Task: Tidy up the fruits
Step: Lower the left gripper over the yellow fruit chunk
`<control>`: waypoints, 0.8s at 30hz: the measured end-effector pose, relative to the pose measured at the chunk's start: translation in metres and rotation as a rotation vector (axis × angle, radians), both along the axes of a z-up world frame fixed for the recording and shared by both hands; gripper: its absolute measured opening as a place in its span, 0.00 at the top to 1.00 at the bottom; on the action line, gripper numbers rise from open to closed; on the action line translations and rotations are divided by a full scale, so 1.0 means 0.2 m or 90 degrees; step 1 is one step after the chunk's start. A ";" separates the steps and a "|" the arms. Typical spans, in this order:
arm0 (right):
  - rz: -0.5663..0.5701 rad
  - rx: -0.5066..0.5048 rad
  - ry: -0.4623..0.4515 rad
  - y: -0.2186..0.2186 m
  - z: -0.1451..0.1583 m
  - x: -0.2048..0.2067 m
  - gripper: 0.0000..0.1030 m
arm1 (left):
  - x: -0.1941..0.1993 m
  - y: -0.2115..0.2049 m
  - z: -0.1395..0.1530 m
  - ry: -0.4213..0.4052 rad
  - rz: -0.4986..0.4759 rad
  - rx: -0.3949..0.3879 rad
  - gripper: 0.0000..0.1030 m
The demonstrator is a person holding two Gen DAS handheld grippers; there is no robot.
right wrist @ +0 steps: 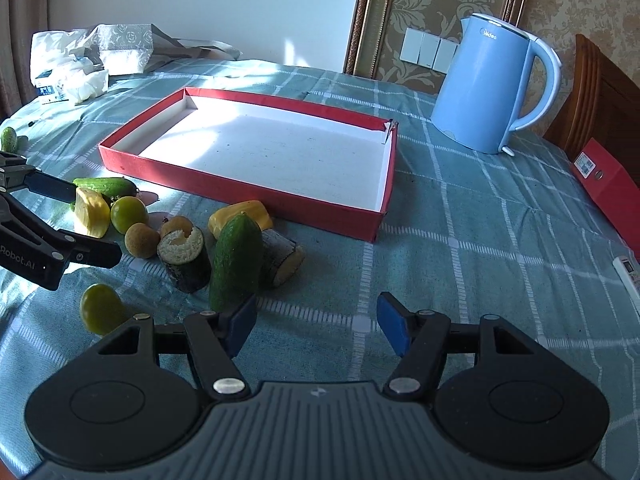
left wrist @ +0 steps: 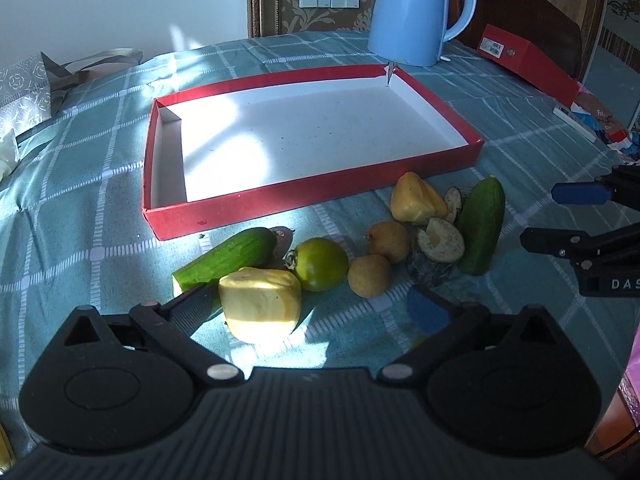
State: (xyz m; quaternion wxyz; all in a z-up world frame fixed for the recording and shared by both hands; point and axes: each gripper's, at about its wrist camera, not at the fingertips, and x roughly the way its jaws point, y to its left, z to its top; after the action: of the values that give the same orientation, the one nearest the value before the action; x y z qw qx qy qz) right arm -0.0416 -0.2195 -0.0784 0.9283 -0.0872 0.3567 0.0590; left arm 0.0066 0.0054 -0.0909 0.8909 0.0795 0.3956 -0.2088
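Sunlit teal checked cloth (left wrist: 100, 208) is covering the table, bearing a shallow red cardboard tray with a white floor (left wrist: 312, 210), lying empty behind the loose fruit. Left gripper (left wrist: 312, 304) is hanging with jaws spread around a waxy pale-yellow fruit chunk (left wrist: 260, 304), not yet pinching it; closing and lifting into the tray is probably coming next. Right gripper (right wrist: 316, 328) is waiting open and empty just beside a bumpy green cucumber (right wrist: 234, 262).

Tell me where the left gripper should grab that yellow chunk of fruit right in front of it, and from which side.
Grip the yellow chunk across its two flat cut sides, coming from above and the near side. The left gripper already has open jaws straddling it. The cucumber crowds its far left and the green tomato sits behind, so a far approach looks blocked.
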 end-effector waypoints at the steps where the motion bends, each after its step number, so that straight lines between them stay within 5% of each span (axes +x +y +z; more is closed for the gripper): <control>1: -0.002 0.000 0.000 0.00 0.00 0.00 0.36 | 0.00 0.00 0.00 0.000 -0.006 0.001 0.01; 5: -0.007 0.000 0.003 0.00 0.00 0.01 0.36 | -0.01 0.00 0.00 -0.006 -0.025 0.018 0.02; 7: -0.007 0.001 0.000 0.00 0.00 0.02 0.35 | -0.01 0.01 -0.01 0.004 -0.027 0.011 0.12; 20: -0.007 -0.002 -0.009 0.00 0.01 0.03 0.35 | 0.00 0.05 -0.01 -0.003 0.001 -0.042 0.10; 24: -0.008 -0.005 -0.011 0.00 0.01 0.03 0.35 | -0.01 0.05 -0.02 -0.015 -0.030 -0.006 0.13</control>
State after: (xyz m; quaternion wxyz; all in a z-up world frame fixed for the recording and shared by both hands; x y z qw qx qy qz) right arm -0.0365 -0.2189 -0.0755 0.9312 -0.0893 0.3497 0.0512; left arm 0.0043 0.0148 -0.0941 0.8909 0.0867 0.3817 -0.2305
